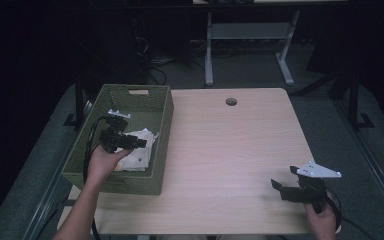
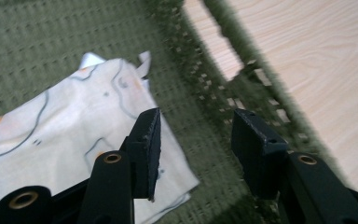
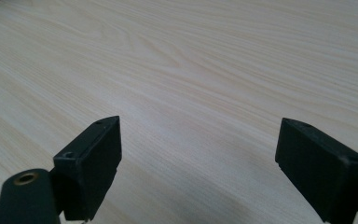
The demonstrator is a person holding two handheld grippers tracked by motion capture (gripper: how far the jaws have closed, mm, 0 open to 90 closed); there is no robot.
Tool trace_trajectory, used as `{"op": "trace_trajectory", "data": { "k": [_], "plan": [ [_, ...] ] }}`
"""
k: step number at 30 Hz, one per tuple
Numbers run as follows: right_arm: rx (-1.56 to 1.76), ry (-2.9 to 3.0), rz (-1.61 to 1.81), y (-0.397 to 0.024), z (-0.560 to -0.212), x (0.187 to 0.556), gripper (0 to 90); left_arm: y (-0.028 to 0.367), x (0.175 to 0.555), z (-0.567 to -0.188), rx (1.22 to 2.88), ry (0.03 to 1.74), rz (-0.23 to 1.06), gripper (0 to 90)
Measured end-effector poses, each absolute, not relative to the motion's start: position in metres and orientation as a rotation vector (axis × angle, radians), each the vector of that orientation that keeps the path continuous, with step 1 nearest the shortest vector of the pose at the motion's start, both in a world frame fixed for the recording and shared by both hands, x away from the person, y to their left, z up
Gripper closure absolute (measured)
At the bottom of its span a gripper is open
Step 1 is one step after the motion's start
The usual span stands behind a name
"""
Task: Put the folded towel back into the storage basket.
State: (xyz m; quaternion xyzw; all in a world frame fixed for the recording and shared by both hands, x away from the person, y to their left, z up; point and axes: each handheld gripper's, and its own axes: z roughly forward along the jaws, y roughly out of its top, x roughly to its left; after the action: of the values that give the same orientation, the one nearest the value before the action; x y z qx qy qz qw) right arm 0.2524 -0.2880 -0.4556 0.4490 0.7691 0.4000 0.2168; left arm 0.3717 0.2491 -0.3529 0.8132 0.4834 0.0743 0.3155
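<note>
A white cloth (image 1: 141, 156) with grey lines and orange spots lies folded on the floor of a green woven basket (image 1: 166, 112) at the table's left. My left gripper (image 1: 139, 143) hovers just above the cloth inside the basket. In the left gripper view its jaws (image 2: 196, 123) stand apart with nothing between them, the cloth (image 2: 70, 130) lies below and to the left, and the basket wall (image 2: 205, 88) is straight ahead. My right gripper (image 1: 284, 177) is held near the table's front right corner, open over bare wood (image 3: 198, 140).
The light wooden table (image 1: 230, 150) has a round cable hole (image 1: 231, 101) near its far edge. Dark floor, cables and a white desk frame (image 1: 209, 50) lie beyond the table. The basket takes up the table's left side.
</note>
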Motion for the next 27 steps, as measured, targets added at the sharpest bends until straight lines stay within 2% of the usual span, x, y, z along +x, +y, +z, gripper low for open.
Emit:
{"op": "trace_trajectory", "data": {
  "k": [9, 27],
  "plan": [
    [1.236, 2.134, 1.110, -0.287, -0.455, 0.251, 14.0, 0.231, 0.361, -0.335, 2.169, 1.209, 0.258, 51.6],
    [1.232, 2.143, 1.104, -0.286, -0.456, 0.251, 14.0, 0.212, 0.350, -0.318, 2.164, 1.123, 0.272, 50.5]
  ]
}}
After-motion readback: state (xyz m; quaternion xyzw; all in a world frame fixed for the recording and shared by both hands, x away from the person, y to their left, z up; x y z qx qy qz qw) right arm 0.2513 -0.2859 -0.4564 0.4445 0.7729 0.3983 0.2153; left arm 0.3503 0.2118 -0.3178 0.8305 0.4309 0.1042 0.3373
